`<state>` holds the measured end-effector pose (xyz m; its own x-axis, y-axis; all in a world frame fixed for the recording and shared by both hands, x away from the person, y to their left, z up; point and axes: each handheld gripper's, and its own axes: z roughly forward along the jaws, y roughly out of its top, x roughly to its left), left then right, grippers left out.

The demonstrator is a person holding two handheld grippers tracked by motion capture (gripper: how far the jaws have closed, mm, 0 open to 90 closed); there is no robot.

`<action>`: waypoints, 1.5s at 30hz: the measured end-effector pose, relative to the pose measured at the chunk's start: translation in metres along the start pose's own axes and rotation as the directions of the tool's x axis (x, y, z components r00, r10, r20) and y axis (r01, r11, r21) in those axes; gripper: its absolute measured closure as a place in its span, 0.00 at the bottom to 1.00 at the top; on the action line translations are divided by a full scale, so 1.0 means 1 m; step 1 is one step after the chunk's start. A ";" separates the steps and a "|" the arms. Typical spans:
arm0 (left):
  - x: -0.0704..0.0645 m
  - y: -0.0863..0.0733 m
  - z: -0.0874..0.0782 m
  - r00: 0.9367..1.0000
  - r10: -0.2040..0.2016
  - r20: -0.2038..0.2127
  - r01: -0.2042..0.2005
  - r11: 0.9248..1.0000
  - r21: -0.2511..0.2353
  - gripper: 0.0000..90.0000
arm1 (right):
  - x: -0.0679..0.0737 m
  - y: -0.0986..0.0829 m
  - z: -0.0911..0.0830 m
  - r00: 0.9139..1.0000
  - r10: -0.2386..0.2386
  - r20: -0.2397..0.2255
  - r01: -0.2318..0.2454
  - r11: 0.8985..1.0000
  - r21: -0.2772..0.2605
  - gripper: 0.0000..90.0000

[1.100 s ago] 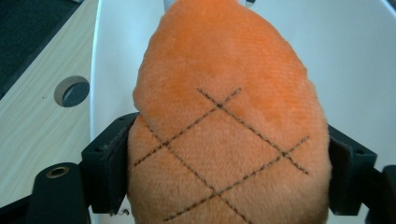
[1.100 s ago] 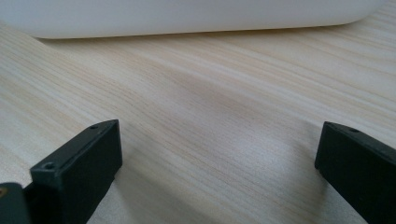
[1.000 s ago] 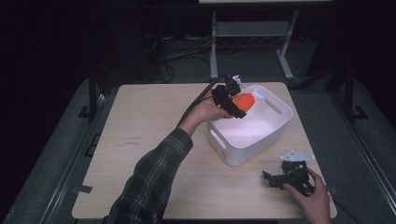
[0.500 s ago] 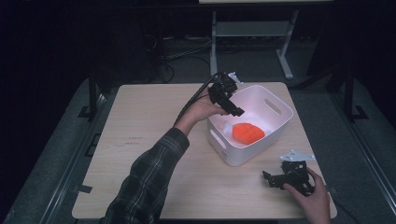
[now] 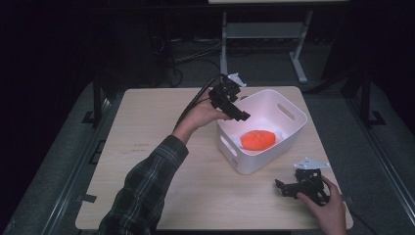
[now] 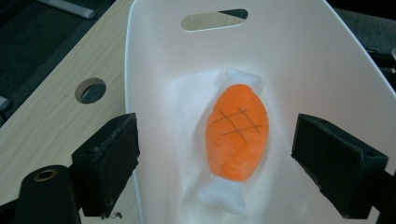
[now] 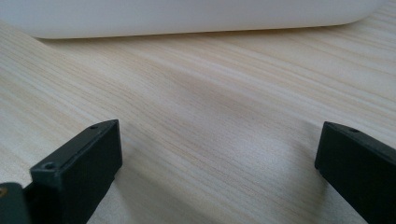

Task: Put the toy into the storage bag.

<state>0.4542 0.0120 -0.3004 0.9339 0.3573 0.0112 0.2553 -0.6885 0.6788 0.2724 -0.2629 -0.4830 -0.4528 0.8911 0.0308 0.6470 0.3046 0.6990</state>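
Right gripper (image 5: pixel 280 186) rests low on the near right part of the table (image 5: pixel 161 196), held by the person's right hand (image 5: pixel 327 208). Jaws spread wide, nothing between them; in the right gripper view they frame bare wood grain, with the white bin's outer wall (image 7: pixel 187 18) across the top. Idle, by the look of it.

Mid-table: the plaid sleeve (image 5: pixel 142 186) reaches forward and up to the left hand (image 5: pixel 200 115).

White bin (image 5: pixel 288 113) sits right of centre, handle slots in its walls. Orange plush toy (image 5: pixel 258 139) lies flat on the bin's floor, shaped like a wrapped sweet or a piece of meat on a bone, white ends and a stitched crosshatch on top. It touches neither gripper.

Left gripper (image 5: pixel 241 115) hangs over the bin's rim at its left side, tilted down into it. Jaws spread; the left gripper view looks straight down between them at the toy (image 6: pixel 237 133), well below and apart from the pads.

Judgement: the placing step looks complete, toy released into the bin. Next move likely calls for lifting the left gripper clear of the rim without catching the wall, jaws left apart. Beyond the table, dark floor, cables and a metal stand (image 5: pixel 225 34).
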 end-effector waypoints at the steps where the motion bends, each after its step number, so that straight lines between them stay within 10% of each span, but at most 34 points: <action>1: 0.000 -0.001 -0.002 1.000 0.003 0.000 -0.003 1.000 -0.003 0.16 | 0.000 0.000 0.000 1.000 0.000 0.000 0.000 1.000 0.000 0.00; 45: -0.010 -0.123 -0.074 0.991 -0.123 -0.056 0.119 0.991 -0.059 0.15 | 0.000 -0.001 0.000 1.000 -0.003 0.001 0.003 1.000 0.000 0.00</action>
<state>0.3948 0.1392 -0.3297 0.8800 0.4741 -0.0309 0.3496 -0.6022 0.7177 0.2718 -0.2630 -0.4832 -0.4541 0.8905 0.0284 0.6455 0.3068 0.6994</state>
